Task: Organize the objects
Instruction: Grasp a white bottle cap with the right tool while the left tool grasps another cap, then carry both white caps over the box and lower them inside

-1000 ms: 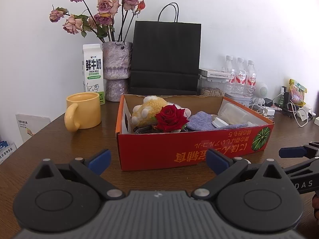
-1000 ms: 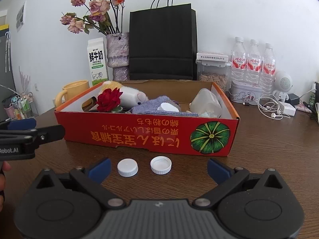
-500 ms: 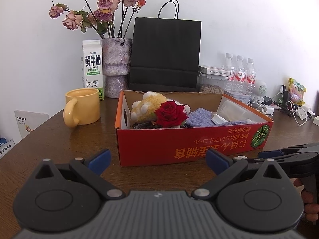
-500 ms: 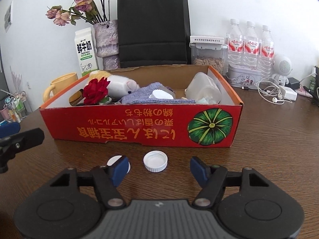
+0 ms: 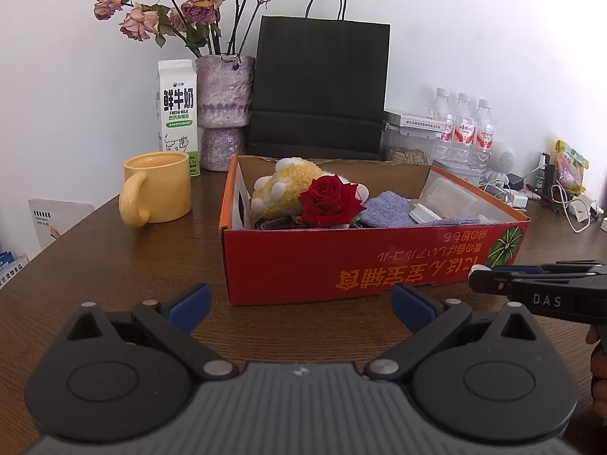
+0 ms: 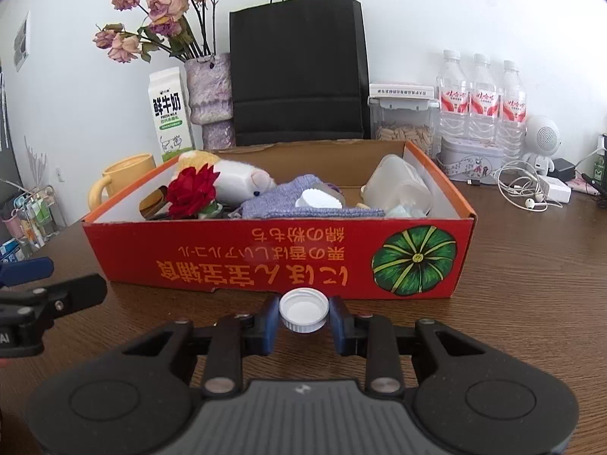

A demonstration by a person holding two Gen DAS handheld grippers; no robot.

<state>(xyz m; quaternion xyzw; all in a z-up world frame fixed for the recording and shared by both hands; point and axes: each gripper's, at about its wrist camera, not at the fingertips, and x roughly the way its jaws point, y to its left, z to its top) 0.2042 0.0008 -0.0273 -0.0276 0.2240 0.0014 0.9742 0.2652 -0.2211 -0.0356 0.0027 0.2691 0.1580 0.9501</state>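
Note:
A red cardboard box (image 6: 242, 261) (image 5: 341, 265) stands on the wooden table. It holds a red rose (image 6: 191, 191) (image 5: 328, 199), a plush toy (image 5: 282, 185), a purple knitted cloth (image 6: 296, 199), a white cap and a clear plastic container (image 6: 398, 185). My right gripper (image 6: 303, 316) is shut on a white bottle cap (image 6: 303, 309) right in front of the box. The second cap is hidden. My left gripper (image 5: 299, 305) is open and empty, in front of the box's left end.
A yellow mug (image 5: 157, 187), a milk carton (image 5: 176, 113), a vase of dried roses (image 5: 224, 110) and a black paper bag (image 5: 318, 83) stand behind the box. Water bottles (image 6: 481, 102), a seed container (image 6: 404, 121), a tin and cables (image 6: 527, 189) are at the right.
My right gripper has moved forward and down and closed on one white cap. The other cap has gone out of sight. My left gripper has stayed open, nearly still.

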